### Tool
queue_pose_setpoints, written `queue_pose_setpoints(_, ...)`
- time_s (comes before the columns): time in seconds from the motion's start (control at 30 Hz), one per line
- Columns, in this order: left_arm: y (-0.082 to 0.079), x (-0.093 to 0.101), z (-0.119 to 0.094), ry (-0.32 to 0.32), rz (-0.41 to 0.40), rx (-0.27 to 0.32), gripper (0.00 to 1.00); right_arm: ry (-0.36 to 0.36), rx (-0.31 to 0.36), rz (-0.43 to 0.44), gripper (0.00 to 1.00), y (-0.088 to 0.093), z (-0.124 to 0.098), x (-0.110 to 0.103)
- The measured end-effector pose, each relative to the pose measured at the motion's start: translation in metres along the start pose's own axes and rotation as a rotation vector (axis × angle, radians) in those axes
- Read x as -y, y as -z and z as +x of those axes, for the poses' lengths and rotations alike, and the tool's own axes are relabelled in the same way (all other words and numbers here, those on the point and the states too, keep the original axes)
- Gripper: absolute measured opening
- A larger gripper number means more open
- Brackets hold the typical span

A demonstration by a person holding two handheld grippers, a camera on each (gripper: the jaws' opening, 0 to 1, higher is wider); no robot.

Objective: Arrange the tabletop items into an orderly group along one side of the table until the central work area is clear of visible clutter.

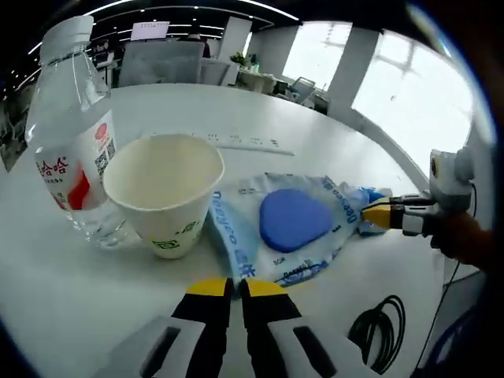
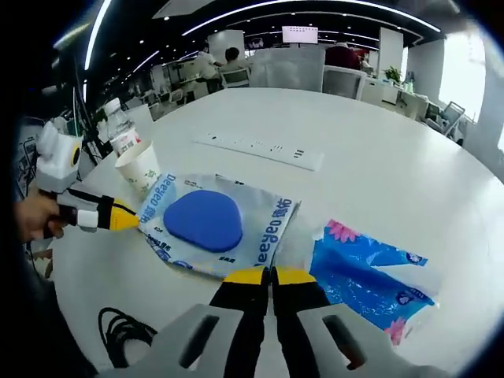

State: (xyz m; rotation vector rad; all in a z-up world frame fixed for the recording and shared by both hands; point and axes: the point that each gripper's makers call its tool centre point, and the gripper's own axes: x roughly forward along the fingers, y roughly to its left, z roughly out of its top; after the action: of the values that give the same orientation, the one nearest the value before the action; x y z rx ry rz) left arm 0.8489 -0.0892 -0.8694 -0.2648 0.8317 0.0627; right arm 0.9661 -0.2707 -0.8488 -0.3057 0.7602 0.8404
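My left gripper (image 1: 236, 288), jaws closed on the near edge of the wet-wipe pack (image 1: 287, 228), sits at 6 o'clock in the left gripper view. The paper cup (image 1: 164, 191) touches the pack at 9 o'clock; the water bottle (image 1: 71, 134) stands just beyond it. My right gripper (image 2: 263, 276) pinches the pack's opposite edge. The blue tissue packet (image 2: 366, 272) lies at 4 o'clock on the white table (image 2: 378, 157).

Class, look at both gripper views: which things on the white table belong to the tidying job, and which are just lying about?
Belong to the job:
clear plastic water bottle
white paper cup
pale blue plastic packet with a blue oval print
blue floral tissue pack

Just lying about:
white power strip
black coiled cable
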Motion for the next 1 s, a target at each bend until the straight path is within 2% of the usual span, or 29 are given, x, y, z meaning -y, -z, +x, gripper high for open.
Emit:
queue_pose_setpoints(0.33,-0.006,-0.003,0.004,-0.014,0.032,0.006,0.02,-0.020,-0.017,0.020,0.00,0.012,-0.007,-0.007)
queue_pose_setpoints(0.57,-0.009,-0.005,0.004,-0.010,0.032,0.008,0.02,-0.025,-0.018,0.007,0.00,0.013,-0.007,-0.010)
queue_pose_setpoints(0.8,-0.011,-0.006,-0.004,0.000,0.010,0.024,0.03,-0.037,-0.002,-0.011,0.00,0.007,-0.014,-0.016)
queue_pose_setpoints(0.9,-0.013,-0.006,-0.010,0.002,0.011,0.044,0.01,-0.041,0.038,-0.011,0.01,-0.003,-0.018,-0.019)
queue_pose_setpoints(1.0,-0.016,-0.007,-0.014,0.003,0.013,0.054,0.05,-0.047,0.057,-0.010,0.03,-0.007,-0.020,-0.023)
